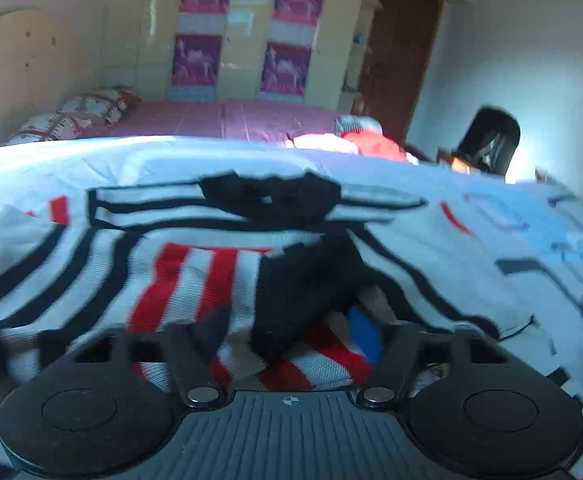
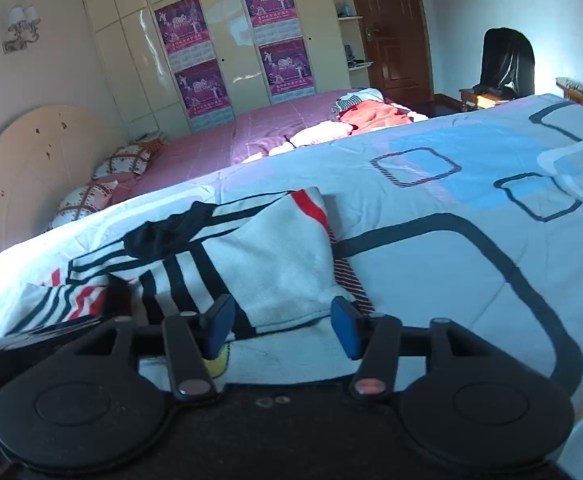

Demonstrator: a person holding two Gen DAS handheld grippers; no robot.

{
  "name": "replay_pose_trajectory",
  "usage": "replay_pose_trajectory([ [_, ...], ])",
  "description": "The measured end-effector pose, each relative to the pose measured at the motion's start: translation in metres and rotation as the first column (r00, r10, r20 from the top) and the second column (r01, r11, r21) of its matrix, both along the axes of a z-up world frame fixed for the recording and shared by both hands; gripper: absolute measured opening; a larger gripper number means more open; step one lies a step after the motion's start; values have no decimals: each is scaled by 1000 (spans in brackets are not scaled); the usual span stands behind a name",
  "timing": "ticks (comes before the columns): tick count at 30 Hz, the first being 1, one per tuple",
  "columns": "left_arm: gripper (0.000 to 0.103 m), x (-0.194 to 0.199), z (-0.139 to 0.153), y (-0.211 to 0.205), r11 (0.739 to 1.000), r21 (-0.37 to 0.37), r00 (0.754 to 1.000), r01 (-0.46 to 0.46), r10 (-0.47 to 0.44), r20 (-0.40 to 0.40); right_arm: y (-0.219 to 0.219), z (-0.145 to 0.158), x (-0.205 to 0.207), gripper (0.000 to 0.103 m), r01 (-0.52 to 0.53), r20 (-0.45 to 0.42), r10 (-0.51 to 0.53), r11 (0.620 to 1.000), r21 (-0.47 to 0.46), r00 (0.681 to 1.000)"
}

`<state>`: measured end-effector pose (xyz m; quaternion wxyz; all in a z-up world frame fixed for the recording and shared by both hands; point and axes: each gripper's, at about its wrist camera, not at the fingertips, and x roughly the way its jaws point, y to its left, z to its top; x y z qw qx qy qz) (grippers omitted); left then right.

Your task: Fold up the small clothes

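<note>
A small knit sweater (image 1: 195,280), white with black and red stripes and a black collar, lies on the light blue patterned bedcover (image 1: 491,232). My left gripper (image 1: 291,332) is open, its fingers spread around a bunched red-striped and black fold of the sweater. The blue pad (image 1: 365,334) shows on the right finger. In the right wrist view the sweater (image 2: 275,256) lies partly folded, white side up. My right gripper (image 2: 283,330) is open, its fingertips either side of the sweater's near right edge.
A second bed with a pink sheet (image 2: 251,136), pillows (image 2: 127,160) and a pile of red and white clothes (image 2: 371,116) stands behind. Wardrobe with posters (image 2: 231,48), a door (image 2: 391,28) and a dark chair (image 2: 507,60) are at the back.
</note>
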<state>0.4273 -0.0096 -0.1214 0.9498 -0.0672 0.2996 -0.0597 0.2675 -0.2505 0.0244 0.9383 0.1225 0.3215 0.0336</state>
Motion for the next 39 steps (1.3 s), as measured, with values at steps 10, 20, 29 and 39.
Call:
replay_pose_trajectory([
  [10,69,-82,-10,132,950,43,951,-310,310,7,74,-44,63,53,-126,-117,184,913,389,976],
  [20,69,-50,-55,157,942,49,941,-331,334,-54,124,-60,95,8,-102,-141,159,933,346,977],
  [29,39,-54,-51,162,931,5,930,-366,366,-43,78,-12,73,8,-72,8,71,993,98,997],
  [39,30,-31,-49,166,949,20,948,-315,316,-38,72,-26,72,8,-74,-21,77,990,119,997],
])
